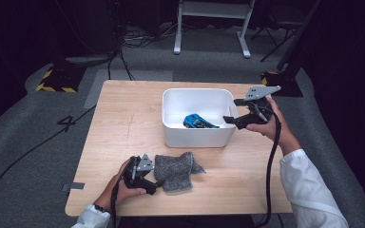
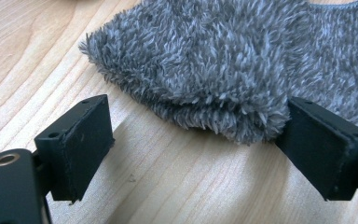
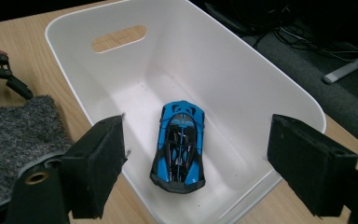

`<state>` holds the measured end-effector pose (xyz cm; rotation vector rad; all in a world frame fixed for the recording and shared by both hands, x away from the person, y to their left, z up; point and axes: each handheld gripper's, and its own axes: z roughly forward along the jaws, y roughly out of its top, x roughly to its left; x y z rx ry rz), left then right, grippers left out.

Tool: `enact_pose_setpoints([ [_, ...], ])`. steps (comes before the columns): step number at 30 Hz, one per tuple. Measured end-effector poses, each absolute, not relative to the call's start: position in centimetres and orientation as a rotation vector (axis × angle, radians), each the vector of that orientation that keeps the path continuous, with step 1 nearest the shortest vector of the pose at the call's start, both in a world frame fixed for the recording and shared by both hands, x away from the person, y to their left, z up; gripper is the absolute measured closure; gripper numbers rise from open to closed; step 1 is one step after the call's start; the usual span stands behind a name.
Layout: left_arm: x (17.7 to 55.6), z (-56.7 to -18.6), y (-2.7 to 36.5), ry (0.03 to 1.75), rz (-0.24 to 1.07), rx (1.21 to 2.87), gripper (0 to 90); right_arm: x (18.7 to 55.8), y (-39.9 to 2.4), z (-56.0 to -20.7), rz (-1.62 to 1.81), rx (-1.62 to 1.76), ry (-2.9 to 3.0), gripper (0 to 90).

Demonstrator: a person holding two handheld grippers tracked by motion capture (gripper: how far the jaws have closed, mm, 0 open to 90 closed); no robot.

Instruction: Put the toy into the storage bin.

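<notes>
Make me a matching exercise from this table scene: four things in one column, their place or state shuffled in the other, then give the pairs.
1. toy car
2. grey cloth
3. white bin
4. right gripper

A. lies on the bare wood near the table's front edge
B. held open above the bin's right rim
C. lies on the bin's floor
D. stands on the table behind the cloth

Pairs: 1-C, 2-A, 3-D, 4-B

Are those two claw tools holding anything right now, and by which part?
Nothing is held. The left gripper is open at the edge of the grey cloth; the right gripper is open above the toy car.
</notes>
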<state>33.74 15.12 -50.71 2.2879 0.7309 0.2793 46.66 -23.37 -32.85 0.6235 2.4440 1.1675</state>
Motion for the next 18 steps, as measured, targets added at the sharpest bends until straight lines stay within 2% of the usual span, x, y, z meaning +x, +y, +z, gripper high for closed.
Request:
enact_pose_setpoints([
  [18, 33.7, -50.7, 15.1, 0.732, 0.279, 2.287, 12.0, 44.1, -25.8, -32.8, 1.202, 0.603, 2.395, 19.3],
])
